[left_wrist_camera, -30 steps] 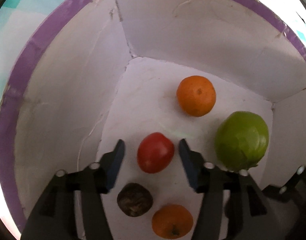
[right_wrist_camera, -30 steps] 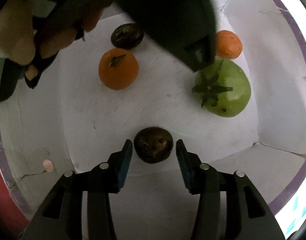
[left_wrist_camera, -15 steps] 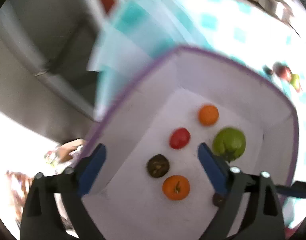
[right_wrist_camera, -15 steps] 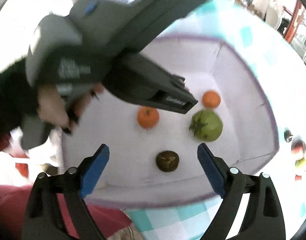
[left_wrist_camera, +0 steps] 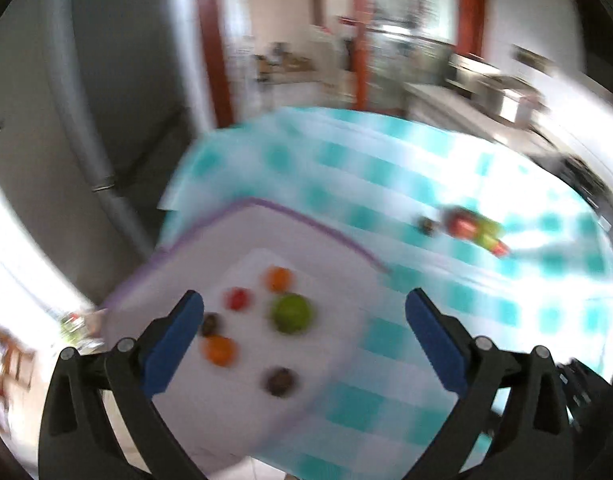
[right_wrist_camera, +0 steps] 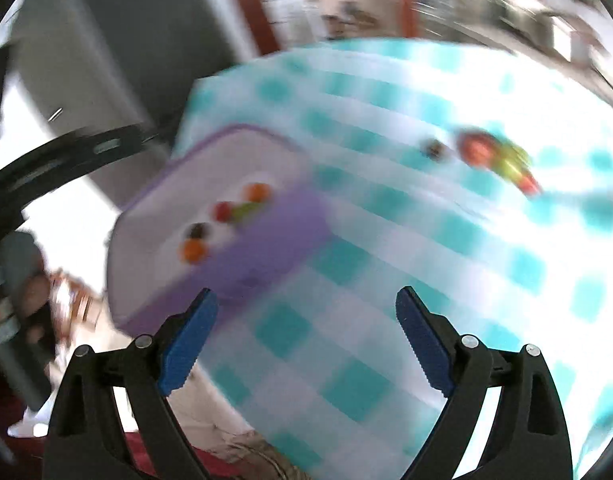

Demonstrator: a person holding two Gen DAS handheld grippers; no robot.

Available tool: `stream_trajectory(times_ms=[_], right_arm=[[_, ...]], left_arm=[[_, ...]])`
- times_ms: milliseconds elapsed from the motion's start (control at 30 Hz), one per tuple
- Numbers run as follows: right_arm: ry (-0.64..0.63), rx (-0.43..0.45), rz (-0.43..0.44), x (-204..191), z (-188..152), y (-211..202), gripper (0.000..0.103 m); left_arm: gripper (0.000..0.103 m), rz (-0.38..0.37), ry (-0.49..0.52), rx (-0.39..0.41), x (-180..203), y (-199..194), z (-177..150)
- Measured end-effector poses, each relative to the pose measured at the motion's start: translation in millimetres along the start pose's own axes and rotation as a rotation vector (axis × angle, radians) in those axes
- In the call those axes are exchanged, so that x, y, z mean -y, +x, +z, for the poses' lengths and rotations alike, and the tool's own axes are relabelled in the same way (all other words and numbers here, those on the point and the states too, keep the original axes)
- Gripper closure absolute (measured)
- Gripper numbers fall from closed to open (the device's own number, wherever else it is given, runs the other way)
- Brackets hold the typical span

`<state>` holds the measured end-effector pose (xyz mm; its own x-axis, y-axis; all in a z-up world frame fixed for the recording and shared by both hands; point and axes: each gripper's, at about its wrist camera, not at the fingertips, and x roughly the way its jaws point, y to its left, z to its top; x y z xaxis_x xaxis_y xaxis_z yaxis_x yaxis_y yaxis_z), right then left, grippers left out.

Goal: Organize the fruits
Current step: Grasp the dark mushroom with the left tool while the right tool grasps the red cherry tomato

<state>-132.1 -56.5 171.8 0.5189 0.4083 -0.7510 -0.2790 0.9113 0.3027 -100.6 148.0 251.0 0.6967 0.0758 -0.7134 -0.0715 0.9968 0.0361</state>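
With both claws empty, L claw (left_wrist_camera: 304,310) opening, R claw (right_wrist_camera: 306,308) wide, box (left_wrist_camera: 178,248) at near-left worktop (left_wrist_camera: 446,184) edge, leftover fruits (left_wrist_camera: 472,228) far right look small, round, bruisable: pinch gently across middle.

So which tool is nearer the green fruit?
Left. The left tool, jaws opening and empty, hangs above the green fruit; the right tool is off beside the box.

blur: loose fruits (left_wrist_camera: 472,229) on tablecloth, kinds unclear | box fruits (right_wrist_camera: 226,216) smeared | room background (left_wrist_camera: 346,40) unreadable
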Motion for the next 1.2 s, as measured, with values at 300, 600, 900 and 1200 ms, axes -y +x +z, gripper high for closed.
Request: stream_trajectory(times_ms=[300,600,900,1200], right_arm=[[0.225,-0.029,-0.178,111.4,-45.8,9.8,0.015],[0.260,-0.048,-0.305,169.6,-7.2,37.0,0.015],[0.195,-0.047,-0.391,220.5,81.7,115.3,0.019],[-0.100,-0.023,-0.497,230.3,123.6,173.7,0.037]], left_arm=[[0.002,-0.261,0.332,-0.142,142.8,33.8,-38.1],[0.002,-0.351,0.371,-0.228,182.1,111.5,-4.1],[0.002,-0.324,0.256,-0.305,168.0,208.3,50.2],[0.002,-0.245,0.171,-0.366,150.7,295.5,73.1]])
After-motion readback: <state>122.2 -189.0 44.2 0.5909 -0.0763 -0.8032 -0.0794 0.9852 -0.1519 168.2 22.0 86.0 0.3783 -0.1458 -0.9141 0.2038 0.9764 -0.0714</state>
